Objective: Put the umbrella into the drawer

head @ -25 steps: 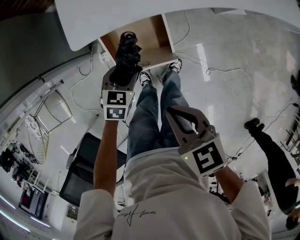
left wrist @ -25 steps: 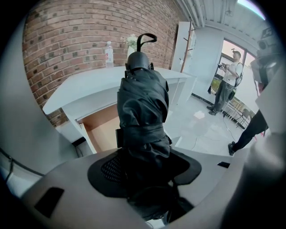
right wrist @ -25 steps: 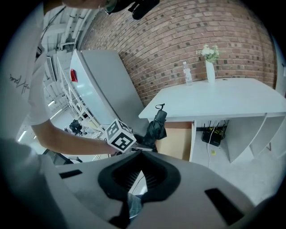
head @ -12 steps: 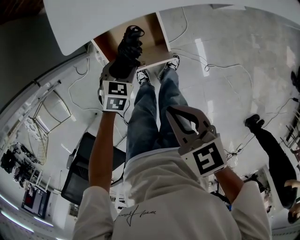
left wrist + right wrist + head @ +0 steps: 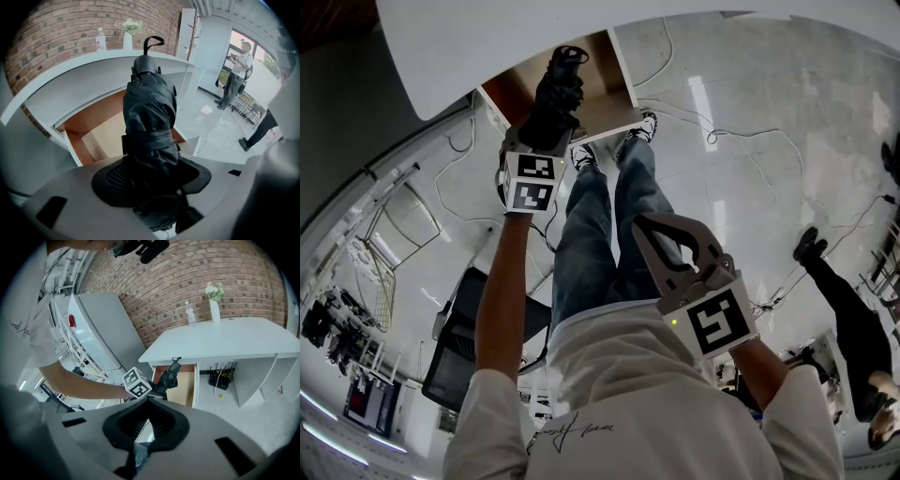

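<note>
A black folded umbrella (image 5: 555, 98) sticks out of my left gripper (image 5: 546, 141), which is shut on its lower part. Its handle end hangs over the open wooden drawer (image 5: 605, 80) under the white desk (image 5: 487, 47). In the left gripper view the umbrella (image 5: 150, 122) rises between the pads of the left gripper (image 5: 150, 173), with the drawer (image 5: 93, 136) just behind it. My right gripper (image 5: 639, 222) hangs back over the person's legs, its tips together and nothing in it. The right gripper (image 5: 147, 401) looks toward the umbrella (image 5: 168, 377) and the drawer (image 5: 183, 383).
A water bottle (image 5: 190, 315) and a vase of flowers (image 5: 214, 305) stand on the desk. Cables (image 5: 741, 141) trail over the floor. A black chair (image 5: 469, 347) stands at the left, and another person (image 5: 853, 319) at the right. A white cabinet (image 5: 103, 329) is left of the desk.
My left gripper has carried the umbrella farther over the open drawer and lower. The right gripper has stayed about where it was.
</note>
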Available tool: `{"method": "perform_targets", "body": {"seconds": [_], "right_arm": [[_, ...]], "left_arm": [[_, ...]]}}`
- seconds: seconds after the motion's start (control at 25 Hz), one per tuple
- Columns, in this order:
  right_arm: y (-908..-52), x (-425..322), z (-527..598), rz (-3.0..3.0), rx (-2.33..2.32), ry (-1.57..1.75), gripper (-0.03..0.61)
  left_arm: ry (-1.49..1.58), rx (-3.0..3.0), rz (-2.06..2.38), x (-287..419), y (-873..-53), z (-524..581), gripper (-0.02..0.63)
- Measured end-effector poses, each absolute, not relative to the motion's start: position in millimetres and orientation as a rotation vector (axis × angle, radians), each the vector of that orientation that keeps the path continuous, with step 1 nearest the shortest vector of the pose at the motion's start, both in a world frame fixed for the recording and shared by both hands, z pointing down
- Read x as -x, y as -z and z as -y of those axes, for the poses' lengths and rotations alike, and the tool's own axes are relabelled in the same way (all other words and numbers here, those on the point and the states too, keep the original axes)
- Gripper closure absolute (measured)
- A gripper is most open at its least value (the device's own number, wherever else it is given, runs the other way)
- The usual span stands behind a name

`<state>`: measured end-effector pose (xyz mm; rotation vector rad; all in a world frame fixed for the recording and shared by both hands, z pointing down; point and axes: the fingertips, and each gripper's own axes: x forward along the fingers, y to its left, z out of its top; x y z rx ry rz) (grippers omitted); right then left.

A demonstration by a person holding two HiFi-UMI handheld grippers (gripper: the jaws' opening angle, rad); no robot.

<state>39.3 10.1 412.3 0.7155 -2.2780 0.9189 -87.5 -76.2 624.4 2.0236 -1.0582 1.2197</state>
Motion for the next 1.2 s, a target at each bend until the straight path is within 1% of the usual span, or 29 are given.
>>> {"method": "perform_targets", "body": {"seconds": [1.2], "right_arm": [[-430.4, -47.9, -8.7, 2.261, -0.695, -0.989, 0.563]], "left_arm": [[-1.351, -1.968, 1.003, 84.5, -683.3, 106.4, 0.356]]}}
